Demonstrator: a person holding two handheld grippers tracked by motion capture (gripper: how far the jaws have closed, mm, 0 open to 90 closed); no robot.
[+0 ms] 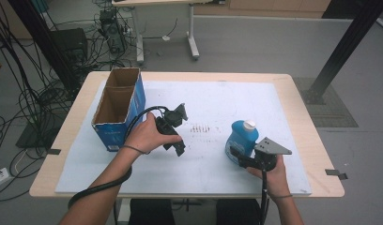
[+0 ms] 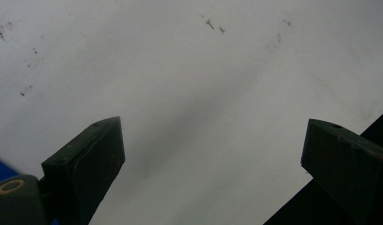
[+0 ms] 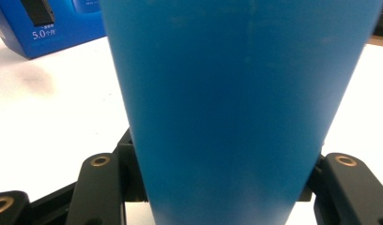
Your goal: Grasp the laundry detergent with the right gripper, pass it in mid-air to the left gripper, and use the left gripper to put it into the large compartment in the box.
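High view: your right claw (image 1: 237, 154) grips the blue bottle (image 1: 241, 137) low on its body, the bottle standing upright on the white mat (image 1: 218, 103) at the right half of the bench (image 1: 302, 108), white cap (image 1: 249, 125) on top. Your right hand (image 1: 273, 172) holds the tool from the near side, with the grey three-cornered plate (image 1: 272, 147) on top and the cable running down along your forearm. In the right gripper view the blue bottle (image 3: 236, 108) sits squarely between the two black jaws, which press against its sides, so that claw is clamped on the bottle.

Your left hand (image 1: 149, 135) holds the other tool near the middle of the mat, just to the right of the open cardboard box (image 1: 120, 108), which has blue outer walls and stands at the mat's left edge. The left claw (image 1: 180, 140) points toward the mat's centre, well apart from the bottle. In the left gripper view its jaws stand wide, with nothing between them but the bare white mat (image 2: 189, 84), which carries a few small dark specks. A patch of dark marks (image 1: 202, 128) lies on the mat between your two tools. The same box (image 3: 44, 26) shows at the upper left of the right gripper view, beyond the bottle.
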